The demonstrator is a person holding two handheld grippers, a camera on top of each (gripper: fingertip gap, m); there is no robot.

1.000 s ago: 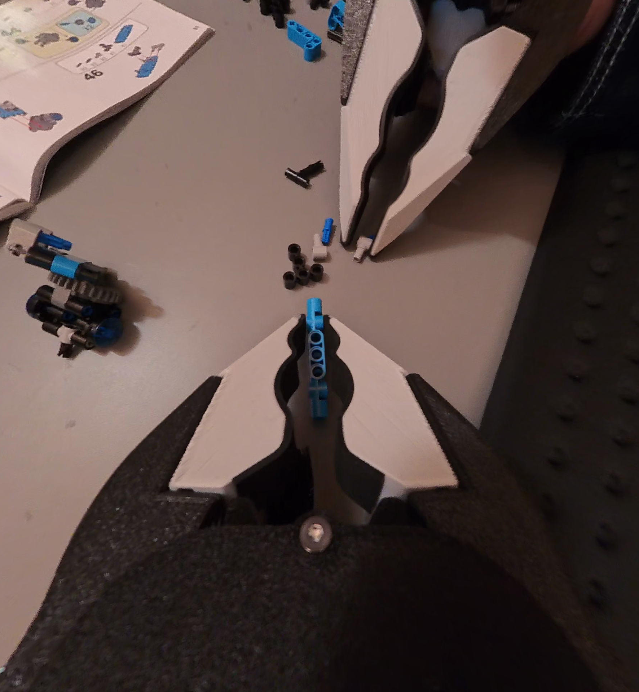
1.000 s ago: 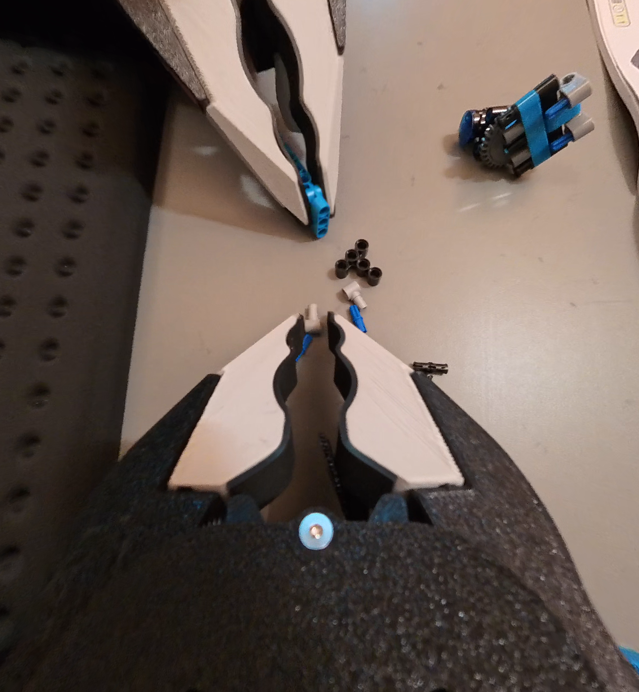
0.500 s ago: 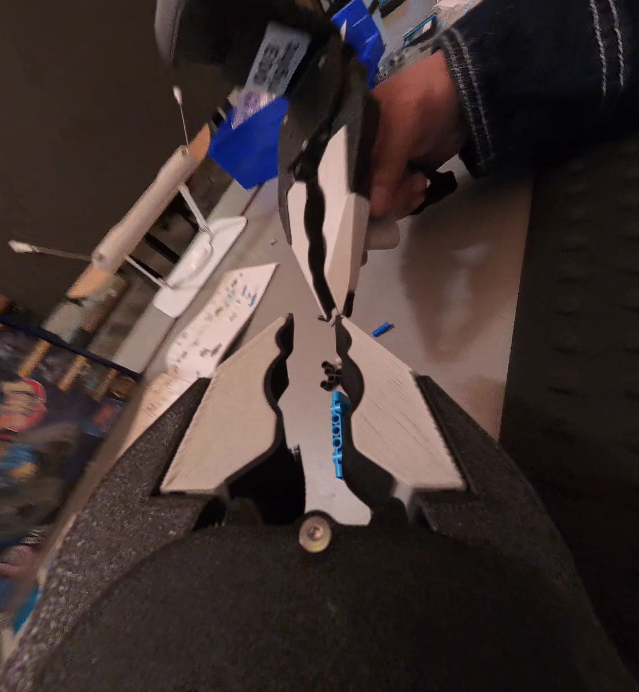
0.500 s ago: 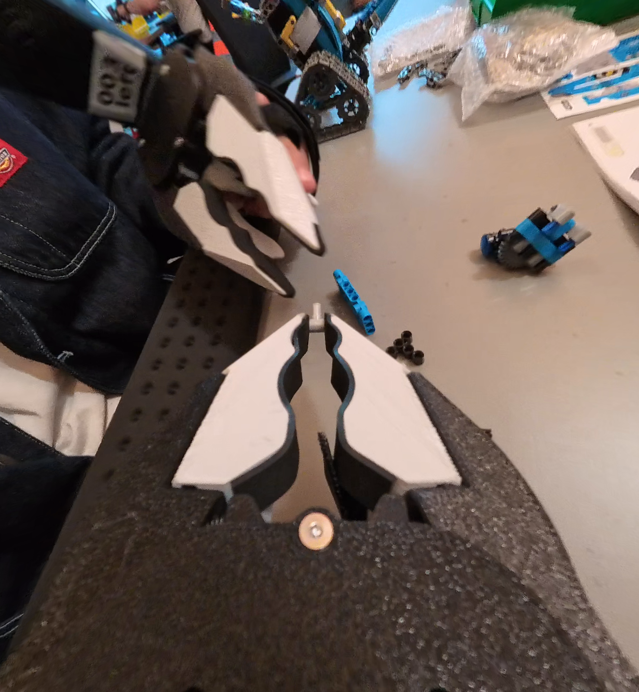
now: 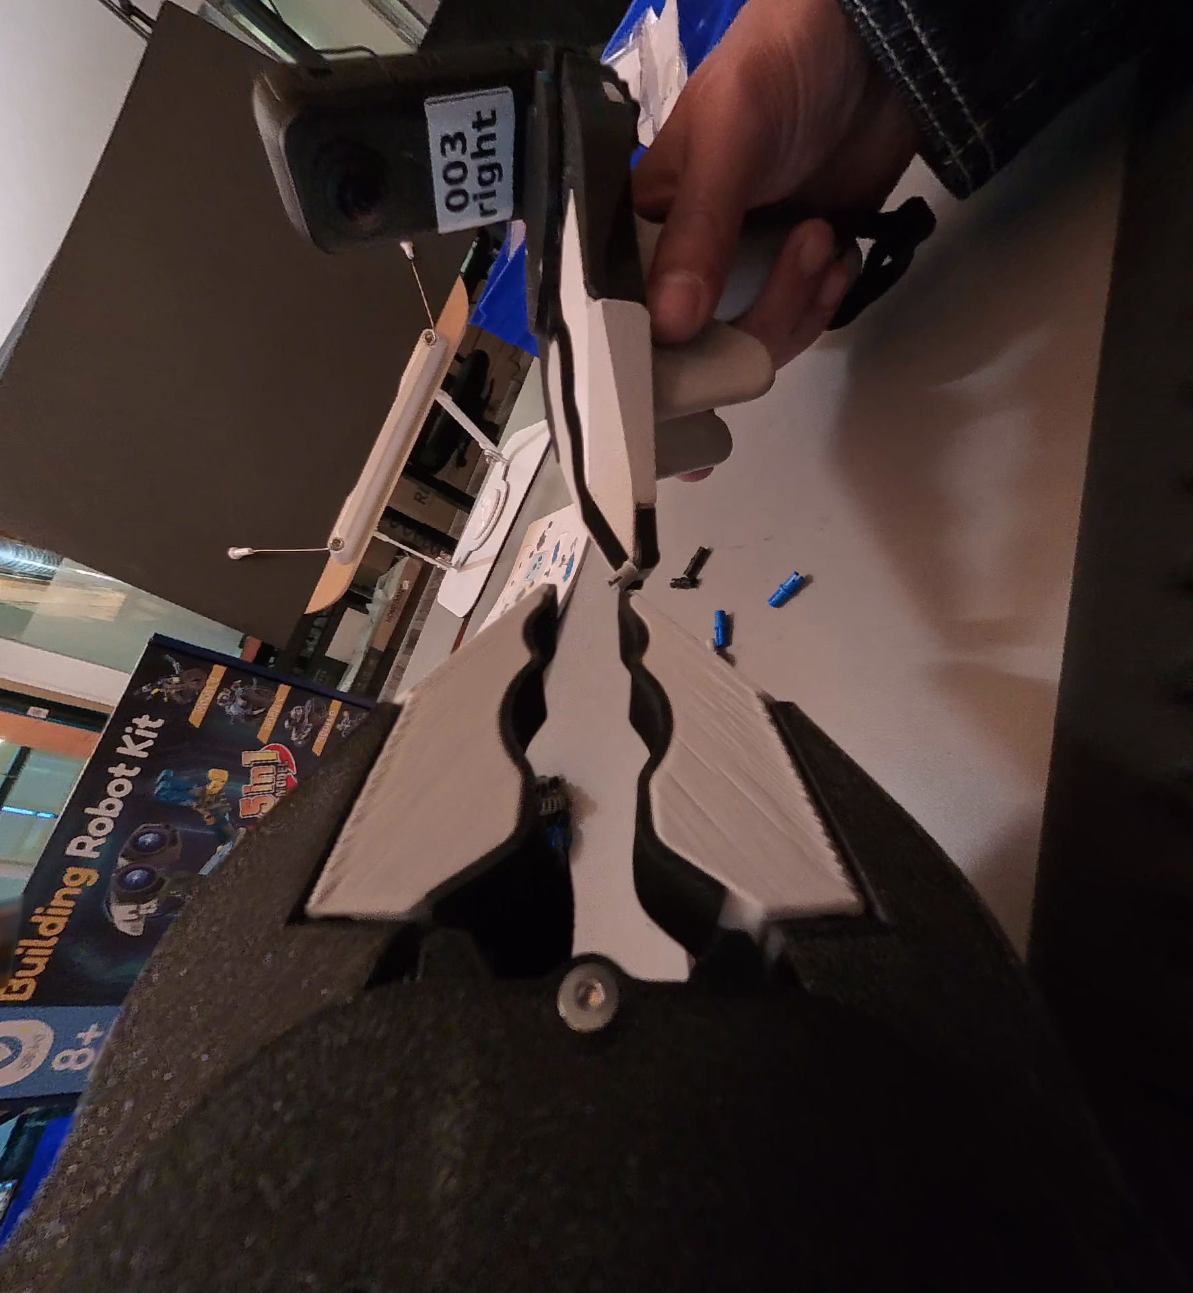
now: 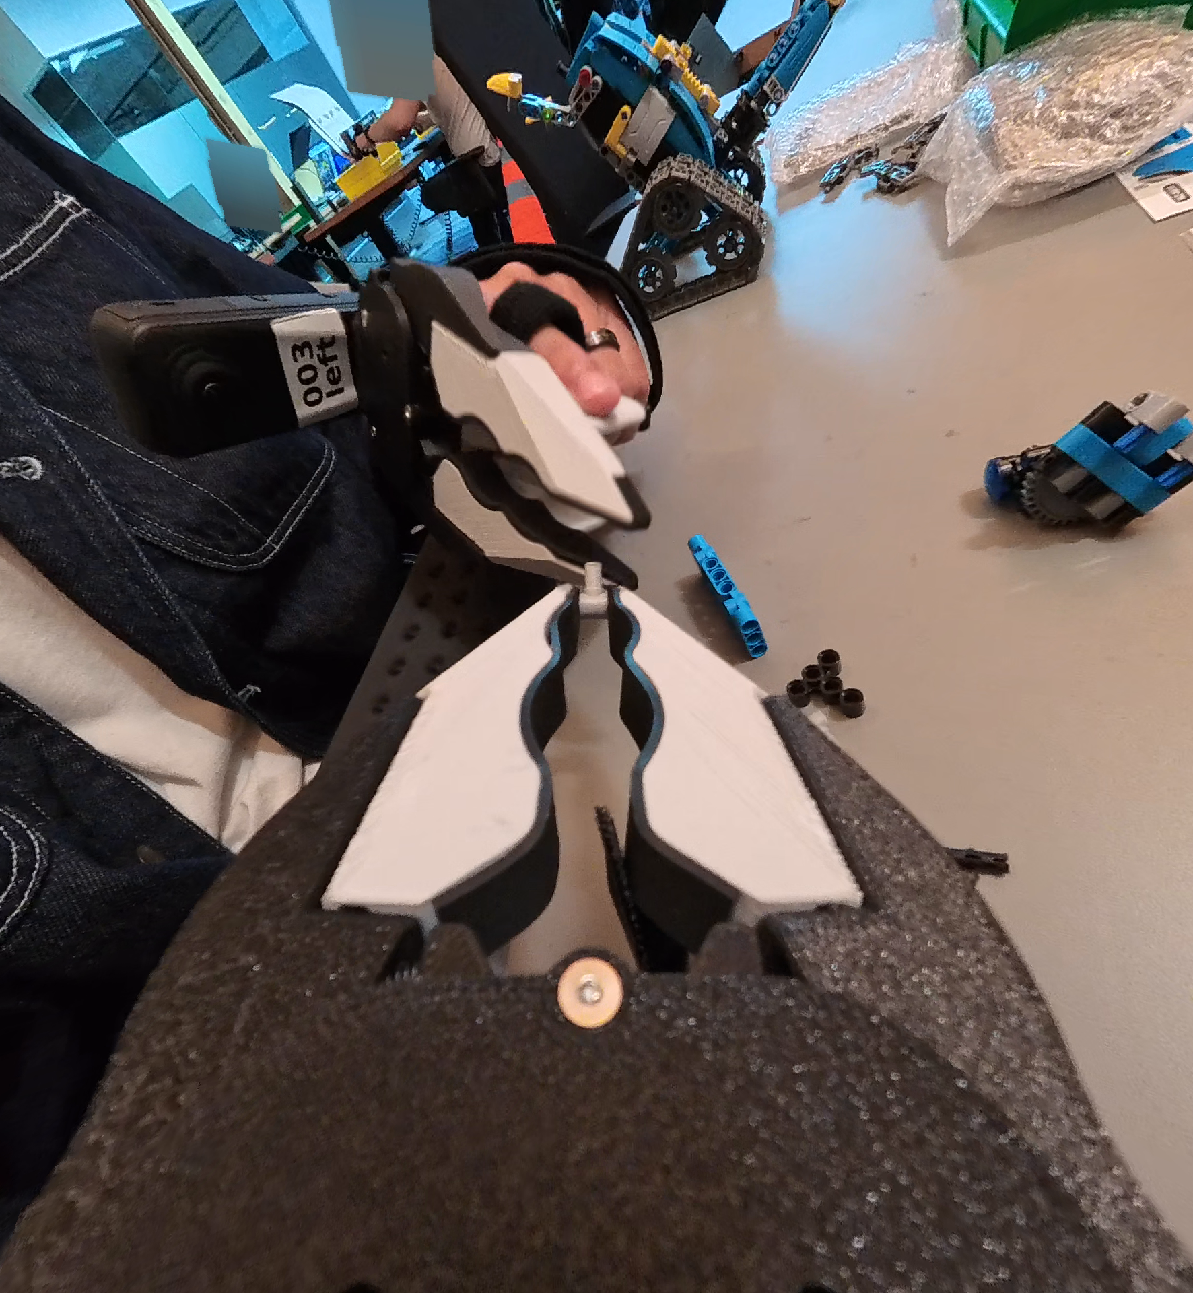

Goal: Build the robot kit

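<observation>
Grey tabletop [image 6: 894,336] strewn with kit parts lies under both tools: the right gripper [image 6: 592,602] pinches a small grey connector pin [image 6: 592,584] at its narrowed tips, presenting it to the left gripper [image 5: 587,602], whose fingers stand apart and empty, a blue beam [image 6: 726,595] lying just beside.

Both claws have white fingers [image 6: 440,790] with wavy black inner edges on grainy black foam bodies. Silver screw [image 6: 589,992] at each base. Dark denim sleeve [image 5: 957,91] with pale stitching.
</observation>
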